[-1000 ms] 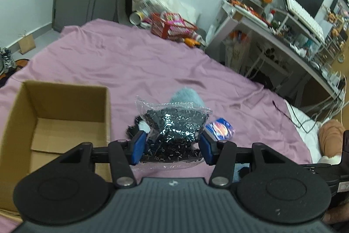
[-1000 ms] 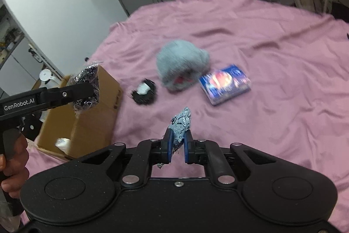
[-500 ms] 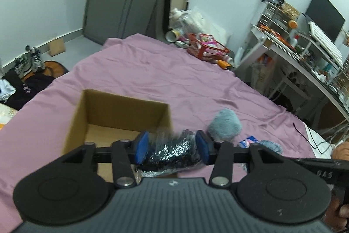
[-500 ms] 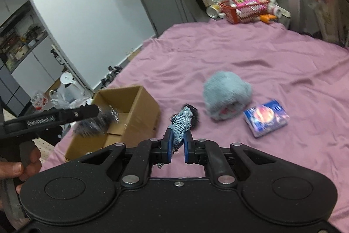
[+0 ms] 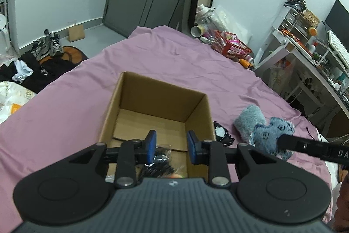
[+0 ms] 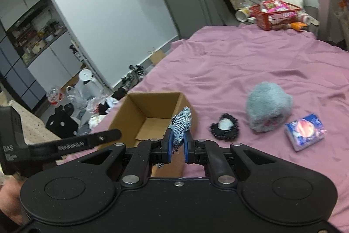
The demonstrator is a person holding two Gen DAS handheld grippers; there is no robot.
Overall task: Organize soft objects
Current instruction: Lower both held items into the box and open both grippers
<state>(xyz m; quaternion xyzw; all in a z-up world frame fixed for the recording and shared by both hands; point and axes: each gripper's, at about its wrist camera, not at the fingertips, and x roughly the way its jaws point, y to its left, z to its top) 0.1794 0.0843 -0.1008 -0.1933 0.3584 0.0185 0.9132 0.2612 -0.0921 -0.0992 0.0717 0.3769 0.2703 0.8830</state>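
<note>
Left tool [image 5: 170, 147] now open, bag [image 5: 160, 162] dropped into box [image 5: 197, 124]

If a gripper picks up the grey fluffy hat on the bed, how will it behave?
The hat is fuzzy and slumped on the sheet, so it would probably squash in the grip and hang floppy. It seems light for its bulk. Rolling or breaking looks unlikely.

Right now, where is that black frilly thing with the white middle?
In the right wrist view, the black frilly piece lies on the pink bedsheet, between the cardboard box on its left and the fluffy grey-blue hat on its right.
</note>
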